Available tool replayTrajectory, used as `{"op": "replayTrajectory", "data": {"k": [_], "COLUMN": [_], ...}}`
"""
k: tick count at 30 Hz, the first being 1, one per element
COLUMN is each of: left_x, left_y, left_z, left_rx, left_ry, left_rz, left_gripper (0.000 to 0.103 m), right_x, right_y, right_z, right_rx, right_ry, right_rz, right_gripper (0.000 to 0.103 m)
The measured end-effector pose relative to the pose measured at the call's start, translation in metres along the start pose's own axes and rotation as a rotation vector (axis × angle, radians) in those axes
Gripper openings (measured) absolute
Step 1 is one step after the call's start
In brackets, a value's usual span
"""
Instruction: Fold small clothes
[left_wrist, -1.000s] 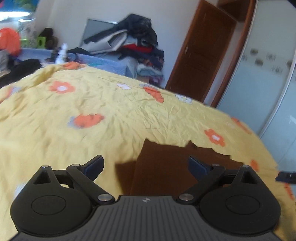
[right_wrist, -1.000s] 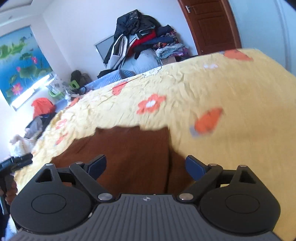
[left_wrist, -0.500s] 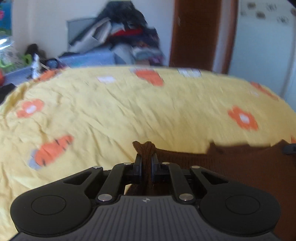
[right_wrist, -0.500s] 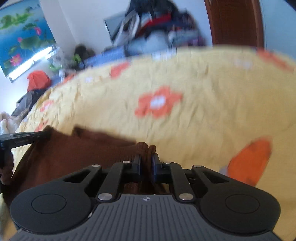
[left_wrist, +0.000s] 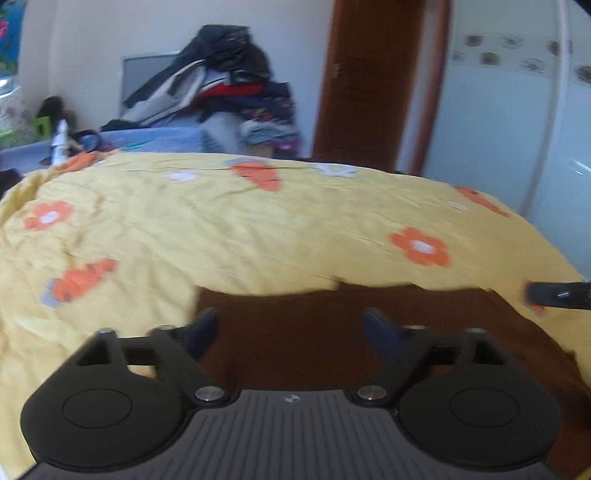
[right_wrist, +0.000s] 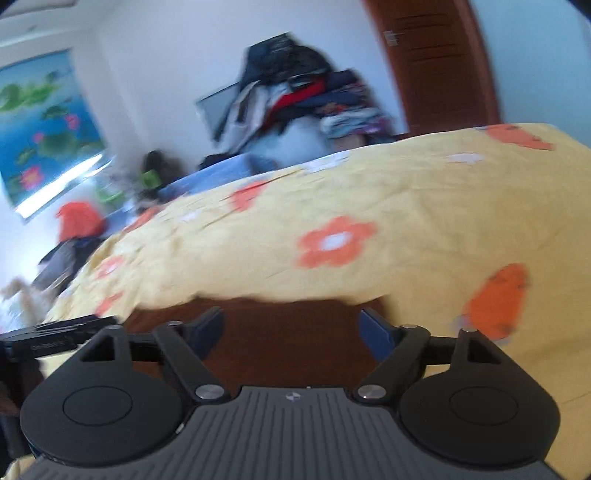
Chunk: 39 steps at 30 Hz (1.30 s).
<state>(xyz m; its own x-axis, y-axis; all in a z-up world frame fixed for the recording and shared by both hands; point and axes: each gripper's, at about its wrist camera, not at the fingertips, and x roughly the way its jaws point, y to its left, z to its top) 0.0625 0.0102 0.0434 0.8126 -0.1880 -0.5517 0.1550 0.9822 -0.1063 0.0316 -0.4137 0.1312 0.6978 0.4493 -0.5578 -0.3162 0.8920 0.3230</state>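
Item: brown garment (left_wrist: 314, 343), flat on the bed's yellow flowered sheet (left_wrist: 221, 229), directly under and ahead of both my hand-held grippers. Left hand-held gripper (left_wrist: 291, 328) and right hand-held gripper (right_wrist: 291, 328): jaws just opened wide, nothing clamped, cloth released beneath. Step: one fold laid; next, I judge, a fresh edge needs pinching for another fold.

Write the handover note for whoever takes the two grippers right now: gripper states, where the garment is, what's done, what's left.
Left gripper: open, nothing held; its jaws have just been opening, over the brown garment.
Right gripper: open, nothing held; jaws likewise just opening, over the same garment.
Garment: lying on the yellow flowered bedspread, near edge, its far edge roughly straight.
Done: it looks laid down after a fold and released.
Left: probably check the fold, then fold again or smooth. How many folds are already in it cannot be told.
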Motion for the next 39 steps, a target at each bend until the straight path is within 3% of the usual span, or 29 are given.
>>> {"op": "replayTrajectory", "data": {"k": [4, 5, 6, 8, 11, 14, 17, 20, 22, 23, 24, 25, 26, 27, 31, 32, 35, 37, 39], "left_x": [0.034, 0.033, 0.031, 0.015, -0.033, -0.078, -0.113, -0.125, -0.126, -0.123, -0.118, -0.113, -0.106, -0.101, -0.122, -0.125, -0.118, -0.121, -0.131], "left_y": [-0.010, -0.002, 0.005, 0.009, 0.029, 0.059, 0.092, 0.108, 0.104, 0.100, 0.097, 0.094, 0.091, 0.092, 0.100, 0.102, 0.109, 0.104, 0.102], "left_z": [-0.030, -0.037, -0.033, -0.027, -0.037, -0.060, -0.089, -0.115, -0.119, -0.116, -0.112, -0.107, -0.103, -0.100, -0.095, -0.097, -0.112, -0.109, -0.104], "left_rx": [0.113, 0.119, 0.089, 0.081, 0.030, -0.101, -0.341, -0.580, -0.579, -0.560, -0.543, -0.520, -0.490, -0.476, -0.430, -0.409, -0.394, -0.350, -0.341], "left_ry": [0.133, 0.085, 0.094, 0.084, 0.038, 0.047, 0.087, 0.135, 0.113, 0.110, 0.115, 0.121, 0.158, 0.193, 0.160, 0.162, 0.199, 0.187, 0.140], "left_rz": [0.066, 0.051, 0.033, 0.119, 0.082, 0.072, 0.044, -0.117, -0.133, -0.115, -0.105, -0.098, -0.074, -0.056, -0.053, -0.048, -0.029, -0.032, -0.034], "left_gripper": [0.090, 0.090, 0.090, 0.089, 0.089, 0.089, 0.089, 0.089, 0.089, 0.088, 0.088, 0.053, 0.008, 0.007, 0.006, 0.006, 0.007, 0.010, 0.016], "right_x": [0.033, 0.029, 0.027, 0.015, -0.036, -0.093, -0.124, -0.133, -0.127, -0.121, -0.113, -0.106, -0.100, -0.099, -0.134, -0.141, -0.141, -0.142, -0.146], "right_y": [0.015, 0.012, 0.008, 0.002, -0.014, -0.050, -0.077, -0.073, -0.063, -0.058, -0.054, -0.048, -0.041, -0.035, -0.030, -0.032, -0.044, -0.046, -0.046], "right_z": [-0.031, -0.043, -0.048, -0.037, -0.033, -0.050, -0.082, -0.107, -0.109, -0.108, -0.107, -0.104, -0.102, -0.100, -0.085, -0.087, -0.106, -0.110, -0.102], "right_rx": [-0.126, -0.210, -0.221, -0.155, 0.001, 0.224, 0.403, 0.420, 0.403, 0.387, 0.361, 0.313, 0.243, 0.187, 0.071, 0.049, 0.040, 0.065, 0.099], "right_ry": [0.162, 0.091, 0.092, 0.116, 0.077, 0.057, 0.130, 0.167, 0.188, 0.197, 0.217, 0.244, 0.260, 0.263, 0.238, 0.249, 0.339, 0.320, 0.253], "right_rz": [-0.079, -0.073, -0.072, -0.091, -0.024, 0.057, 0.045, 0.064, 0.095, 0.107, 0.115, 0.108, 0.092, 0.091, 0.110, 0.098, 0.024, 0.048, 0.066], "right_gripper": [0.090, 0.091, 0.091, 0.089, 0.089, 0.091, 0.089, 0.087, 0.082, 0.066, 0.036, 0.020, 0.017, 0.017, 0.015, 0.010, 0.008, 0.010, 0.025]}}
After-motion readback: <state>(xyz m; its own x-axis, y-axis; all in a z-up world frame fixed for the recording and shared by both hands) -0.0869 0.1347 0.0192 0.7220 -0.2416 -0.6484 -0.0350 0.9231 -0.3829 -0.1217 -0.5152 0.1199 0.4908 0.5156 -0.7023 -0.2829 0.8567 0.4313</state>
